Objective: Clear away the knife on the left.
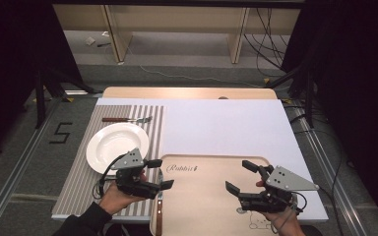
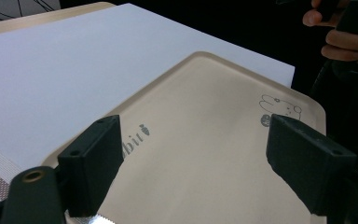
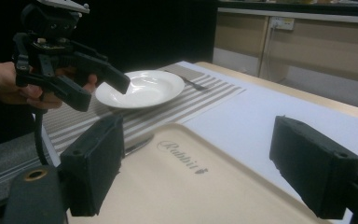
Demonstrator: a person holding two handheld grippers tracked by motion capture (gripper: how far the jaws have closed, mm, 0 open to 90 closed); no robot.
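Both grippers, left and right, hang wide open and empty over my tray, which lies at the table's near edge; I hold them facing inward, ready for either side.

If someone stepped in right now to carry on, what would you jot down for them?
Left gripper: jaws open, holding nothing, over the left edge of the tray.
Right gripper: jaws open, holding nothing, over the tray's right half.
Things: the beige tray sits at the near edge on the white sheet. A white plate rests on the striped mat, a fork lies beyond it, and a knife lies along the tray's left rim.
Done: nothing is gripped yet, and nothing lies on the tray.
Left: probably gripping the tray or the knife; which comes first is unclear.
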